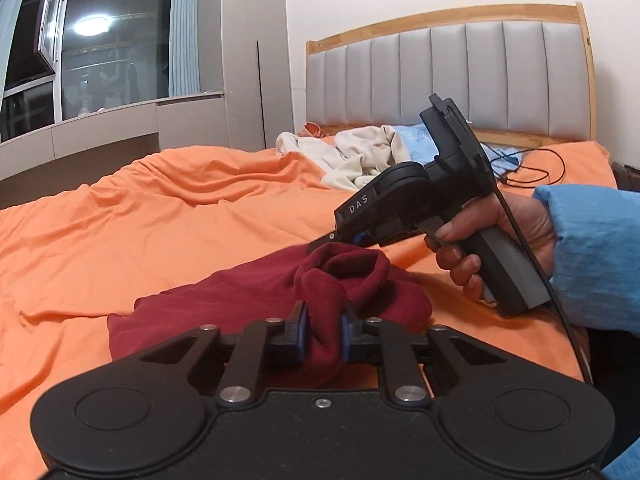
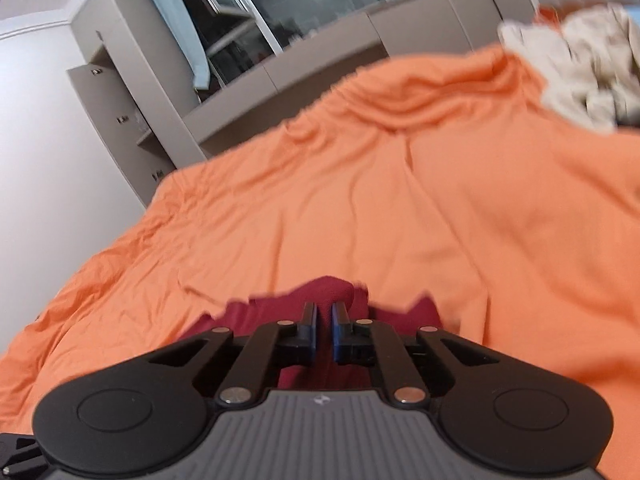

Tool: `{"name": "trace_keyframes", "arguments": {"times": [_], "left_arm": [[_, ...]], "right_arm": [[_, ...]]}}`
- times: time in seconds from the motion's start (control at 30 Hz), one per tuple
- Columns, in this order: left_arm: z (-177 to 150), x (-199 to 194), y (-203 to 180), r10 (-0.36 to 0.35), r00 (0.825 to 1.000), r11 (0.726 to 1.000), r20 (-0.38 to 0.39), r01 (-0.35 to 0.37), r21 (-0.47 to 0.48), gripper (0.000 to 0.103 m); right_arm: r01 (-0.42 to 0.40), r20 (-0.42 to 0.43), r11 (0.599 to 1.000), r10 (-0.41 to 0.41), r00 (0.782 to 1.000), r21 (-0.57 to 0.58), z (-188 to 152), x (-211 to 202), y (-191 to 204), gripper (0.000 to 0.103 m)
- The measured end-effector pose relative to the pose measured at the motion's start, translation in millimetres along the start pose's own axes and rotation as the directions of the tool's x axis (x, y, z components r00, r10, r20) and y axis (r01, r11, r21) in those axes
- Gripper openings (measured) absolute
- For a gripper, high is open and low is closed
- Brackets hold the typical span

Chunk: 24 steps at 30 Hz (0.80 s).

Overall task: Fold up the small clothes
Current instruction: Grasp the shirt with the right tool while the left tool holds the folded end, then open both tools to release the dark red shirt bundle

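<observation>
The dark red garment (image 1: 256, 300) is lying bunched on the orange bedsheet (image 1: 140, 216), and a thick fold of it is rising straight up between the jaws of the left gripper (image 1: 324, 334), which are pinching that fold from both sides. Just ahead of those jaws the cloth is rolling into a rounded hump, then flattening out to their left, where its edge is ending on the open sheet.

The right gripper (image 1: 320, 245) is hovering at the far side of that hump, tip at the cloth; in its own blurred view the right gripper (image 2: 324, 322) is showing its jaws nearly together with a thin gap, the red garment (image 2: 320, 292) beneath and ahead of them (whether any cloth is caught there, I cannot tell).

The right hand (image 1: 496, 240) is wrapping the handle, sleeve in blue.

Far beyond the jaws, a cream clothes pile (image 1: 352, 152) is sitting near the grey headboard (image 1: 448, 76).
</observation>
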State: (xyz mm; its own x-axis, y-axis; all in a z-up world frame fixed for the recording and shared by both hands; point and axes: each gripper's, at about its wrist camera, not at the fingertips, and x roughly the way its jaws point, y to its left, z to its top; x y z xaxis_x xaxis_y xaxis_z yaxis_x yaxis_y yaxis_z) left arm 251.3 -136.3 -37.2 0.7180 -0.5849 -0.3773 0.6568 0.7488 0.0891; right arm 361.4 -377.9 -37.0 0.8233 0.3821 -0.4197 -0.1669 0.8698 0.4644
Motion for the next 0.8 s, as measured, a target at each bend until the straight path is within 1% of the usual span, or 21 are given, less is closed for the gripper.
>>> {"name": "trace_keyframes", "arguments": {"times": [0.13, 0.2, 0.27, 0.37, 0.47, 0.53, 0.57, 0.63, 0.7, 0.77, 0.8], "left_arm": [[9.3, 4.0, -4.6, -0.004, 1.0, 1.0, 0.024, 0.004, -0.005, 0.014], [18.2, 8.5, -9.1, -0.012, 0.999, 1.0, 0.041, 0.012, -0.012, 0.014], [24.1, 14.2, -13.9, -0.026, 0.999, 1.0, 0.044, 0.026, -0.01, 0.014], [23.7, 29.4, -23.1, -0.042, 0.999, 0.999, 0.007, 0.042, 0.01, 0.014], [17.4, 44.9, -27.5, -0.072, 0.996, 0.997, -0.045, 0.071, -0.01, 0.015], [15.1, 51.6, -28.5, -0.082, 0.995, 0.996, -0.064, 0.081, -0.026, 0.015], [14.3, 53.7, -28.7, -0.086, 0.994, 0.996, -0.069, 0.084, -0.033, 0.015], [14.3, 56.7, -27.4, -0.093, 0.993, 0.995, -0.072, 0.089, -0.048, 0.015], [13.1, 58.2, -25.0, -0.104, 0.992, 0.993, -0.078, 0.099, -0.061, 0.017], [12.1, 59.0, -22.5, -0.114, 0.99, 0.991, -0.081, 0.108, -0.075, 0.019], [12.6, 60.2, -20.8, -0.119, 0.99, 0.99, -0.081, 0.113, -0.084, 0.021]], "right_arm": [[0.028, 0.087, 0.999, -0.025, 0.996, -0.03, 14.3, -11.5, 1.2, 0.008], [0.048, 0.104, 0.998, -0.045, 0.994, -0.027, 17.3, -14.7, -3.4, 0.008], [0.075, 0.093, 0.997, -0.073, 0.993, -0.02, 16.9, -11.9, -8.2, 0.008], [0.119, 0.037, 0.993, -0.119, 0.992, -0.008, 11.7, -2.1, -14.0, 0.008], [0.158, 0.001, 0.987, -0.158, 0.987, -0.014, 7.9, 5.3, -15.7, 0.008], [0.173, -0.016, 0.985, -0.174, 0.985, -0.012, 7.1, 8.0, -15.8, 0.01], [0.181, -0.023, 0.983, -0.181, 0.983, -0.012, 6.3, 8.6, -15.9, 0.014], [0.196, -0.045, 0.98, -0.197, 0.979, -0.013, 4.9, 10.7, -16.3, 0.018], [0.194, -0.066, 0.981, -0.194, 0.979, -0.007, 2.3, 10.6, -17.9, 0.029], [0.193, -0.079, 0.981, -0.193, 0.978, -0.004, 0.6, 9.9, -18.5, 0.049], [0.198, -0.084, 0.98, -0.198, 0.977, -0.009, 0.0, 9.3, -18.3, 0.055]]}}
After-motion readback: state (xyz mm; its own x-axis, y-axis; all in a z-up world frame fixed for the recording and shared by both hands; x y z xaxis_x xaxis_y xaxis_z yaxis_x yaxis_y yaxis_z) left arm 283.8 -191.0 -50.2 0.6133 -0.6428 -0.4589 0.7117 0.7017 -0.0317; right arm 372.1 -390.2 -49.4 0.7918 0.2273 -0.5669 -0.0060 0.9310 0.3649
